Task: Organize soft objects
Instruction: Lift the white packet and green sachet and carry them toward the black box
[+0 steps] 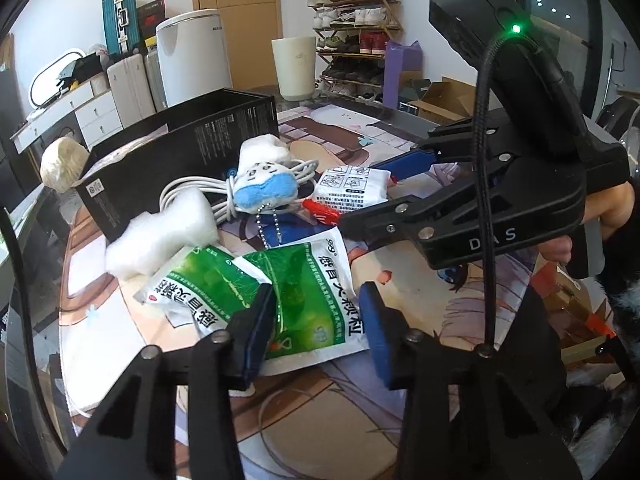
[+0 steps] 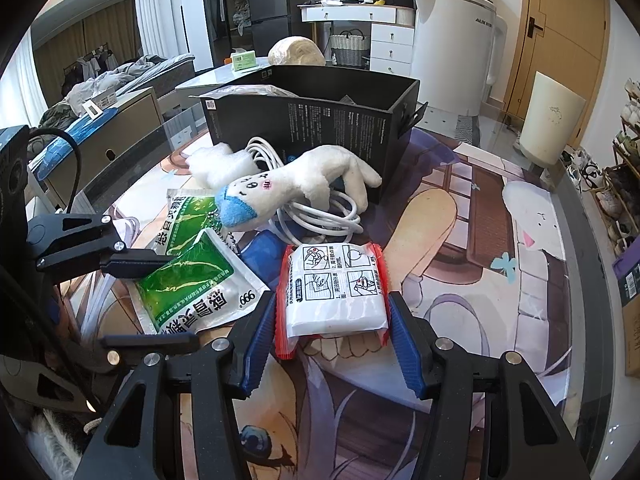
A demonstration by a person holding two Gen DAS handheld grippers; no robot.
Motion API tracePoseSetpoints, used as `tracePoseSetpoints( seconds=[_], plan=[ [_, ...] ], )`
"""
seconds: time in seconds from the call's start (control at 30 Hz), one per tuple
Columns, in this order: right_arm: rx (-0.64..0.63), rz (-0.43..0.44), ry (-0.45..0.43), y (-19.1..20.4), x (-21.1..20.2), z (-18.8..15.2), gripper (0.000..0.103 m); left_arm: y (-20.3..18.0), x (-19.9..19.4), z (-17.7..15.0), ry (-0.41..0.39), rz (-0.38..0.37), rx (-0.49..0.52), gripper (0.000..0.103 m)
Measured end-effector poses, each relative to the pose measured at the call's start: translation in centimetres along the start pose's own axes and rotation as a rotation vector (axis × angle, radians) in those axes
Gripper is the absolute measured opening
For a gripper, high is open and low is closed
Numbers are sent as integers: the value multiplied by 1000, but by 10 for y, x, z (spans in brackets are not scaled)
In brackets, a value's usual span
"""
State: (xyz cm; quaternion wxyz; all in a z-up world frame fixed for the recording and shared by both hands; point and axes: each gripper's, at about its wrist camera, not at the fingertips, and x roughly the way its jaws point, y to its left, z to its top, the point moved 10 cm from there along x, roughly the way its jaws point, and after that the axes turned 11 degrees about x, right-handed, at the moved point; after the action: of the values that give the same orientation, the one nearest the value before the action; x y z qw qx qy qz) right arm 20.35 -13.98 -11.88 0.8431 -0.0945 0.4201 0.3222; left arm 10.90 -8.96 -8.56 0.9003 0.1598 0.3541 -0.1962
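Note:
A white packet with red edges (image 2: 334, 294) lies between the pads of my right gripper (image 2: 332, 320), whose jaws stand either side of it; I cannot tell if they press it. The same packet (image 1: 352, 190) shows in the left view by the right gripper (image 1: 372, 192). My left gripper (image 1: 316, 320) is open around the edge of a green sachet (image 1: 308, 280). A second green sachet (image 1: 200, 284) lies beside it. A white plush with a blue face (image 2: 280, 192) and a white cable (image 2: 320, 220) lie before a black box (image 2: 320, 120). White padding (image 1: 160, 236) lies left.
The printed mat (image 2: 480, 240) covers the table. A round woven ball (image 2: 296, 52) sits behind the box. A white bin (image 2: 554, 120) and a white appliance (image 2: 452, 40) stand on the floor beyond. A shoe rack (image 1: 356, 40) stands at the wall.

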Motion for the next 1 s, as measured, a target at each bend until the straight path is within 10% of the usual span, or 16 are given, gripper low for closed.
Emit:
tracePoseSetpoints(
  seconds=[1.0],
  plan=[
    [-4, 15, -139, 6, -40, 15, 48, 40, -54, 11, -160, 20, -135, 29]
  ],
)
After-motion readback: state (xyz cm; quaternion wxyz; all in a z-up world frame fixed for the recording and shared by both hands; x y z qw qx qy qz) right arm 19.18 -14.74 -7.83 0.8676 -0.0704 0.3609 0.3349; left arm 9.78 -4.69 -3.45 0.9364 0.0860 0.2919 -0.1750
